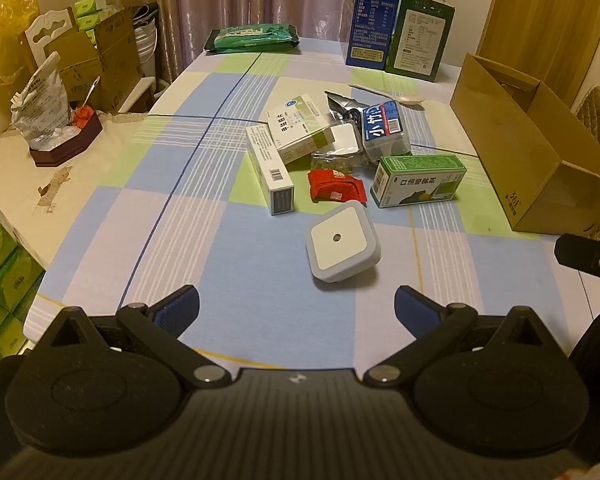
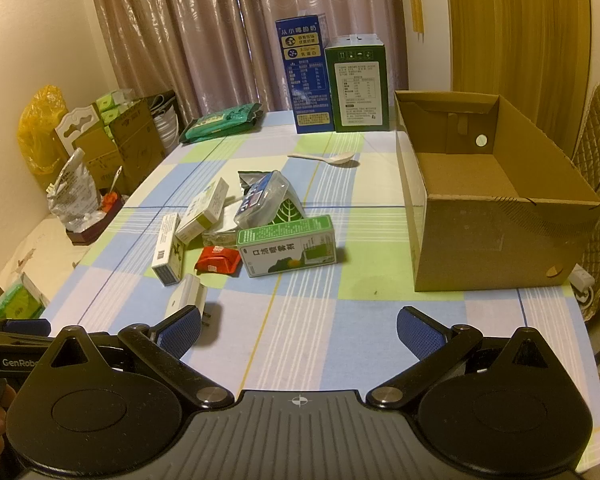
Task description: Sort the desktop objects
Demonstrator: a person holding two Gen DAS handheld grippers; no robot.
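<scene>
Two grippers hovered above the checked blue, green and white tablecloth [image 1: 180,220], both with fingers spread apart and holding nothing: left gripper [image 1: 296,308], right gripper [image 2: 299,330]. From the left wrist view, a square white plug-in night light [image 1: 343,243] lay just ahead at 12 o'clock. Beyond it sat the clutter: a long white medicine box [image 1: 269,168], a red foil sachet [image 1: 336,186], a green-and-white carton [image 1: 418,180] and a clear plastic case with a blue label [image 1: 384,130]. An open brown cardboard box [image 2: 496,208] stood at 2 o'clock from the right gripper, well apart from the pile. A white plastic spoon [image 2: 326,158] lay further back near two tall cartons [image 2: 334,80].
</scene>
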